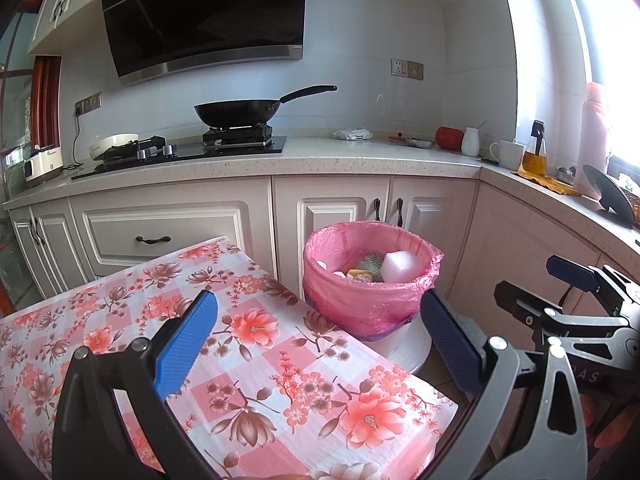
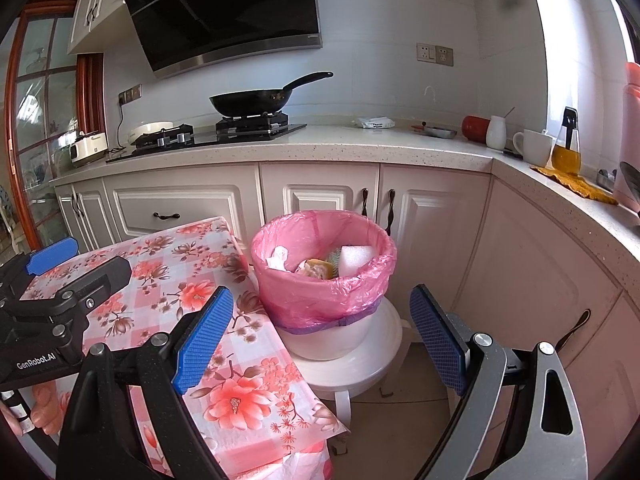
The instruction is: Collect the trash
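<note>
The left gripper (image 1: 318,322) has its blue pads spread wide with nothing between them, hanging over the near corner of the table (image 1: 120,320), which wears a pink flowered cloth. The right gripper (image 2: 322,324) is spread just as wide and also holds nothing; it hangs past the table's edge, just beside the left one, and each shows at the side of the other's view.

Ahead of both, touching the table's far corner, stands the bin (image 2: 320,300), lined with a pink bag and set on a white stool (image 2: 360,368). The trash lies inside it: a white foam block (image 2: 354,258), crumpled white paper (image 2: 278,258), a yellowish scrap (image 2: 318,268) and a piece with a green zigzag pattern, mostly hidden.

Behind the bin run white cabinets (image 2: 320,196) under a pale counter (image 2: 360,140). On the counter a black pan (image 2: 256,102) sits on the stove; to the right are a red jar, a white cup (image 2: 534,146) and a bottle of yellow oil (image 2: 566,152)
</note>
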`<state>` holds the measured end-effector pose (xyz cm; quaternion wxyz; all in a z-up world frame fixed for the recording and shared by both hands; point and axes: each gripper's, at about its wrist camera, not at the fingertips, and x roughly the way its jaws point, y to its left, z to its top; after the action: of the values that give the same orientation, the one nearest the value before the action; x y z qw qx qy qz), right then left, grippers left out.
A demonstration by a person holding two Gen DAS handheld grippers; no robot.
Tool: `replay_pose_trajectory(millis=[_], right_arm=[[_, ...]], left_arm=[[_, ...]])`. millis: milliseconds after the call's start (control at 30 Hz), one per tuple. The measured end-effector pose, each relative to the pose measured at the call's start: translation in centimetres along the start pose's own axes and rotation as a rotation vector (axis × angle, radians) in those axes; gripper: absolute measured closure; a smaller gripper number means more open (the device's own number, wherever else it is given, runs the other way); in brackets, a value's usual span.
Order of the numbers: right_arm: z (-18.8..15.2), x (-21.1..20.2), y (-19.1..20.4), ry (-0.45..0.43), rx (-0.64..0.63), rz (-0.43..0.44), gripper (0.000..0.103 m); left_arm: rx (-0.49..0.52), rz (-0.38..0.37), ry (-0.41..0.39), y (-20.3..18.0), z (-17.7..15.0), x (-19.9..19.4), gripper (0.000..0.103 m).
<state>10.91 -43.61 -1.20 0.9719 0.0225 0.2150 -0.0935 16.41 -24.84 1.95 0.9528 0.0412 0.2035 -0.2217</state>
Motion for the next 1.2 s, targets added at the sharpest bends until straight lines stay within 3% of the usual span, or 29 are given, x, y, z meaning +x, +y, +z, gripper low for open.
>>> replay_pose_trajectory(millis=[1200], right_arm=[[0.20,-0.14,0.37,-0.004,-0.002,-0.005,0.018]], left_arm=[[-0.011,0.001,0.006,0.18,-0.30,0.15,0.005]])
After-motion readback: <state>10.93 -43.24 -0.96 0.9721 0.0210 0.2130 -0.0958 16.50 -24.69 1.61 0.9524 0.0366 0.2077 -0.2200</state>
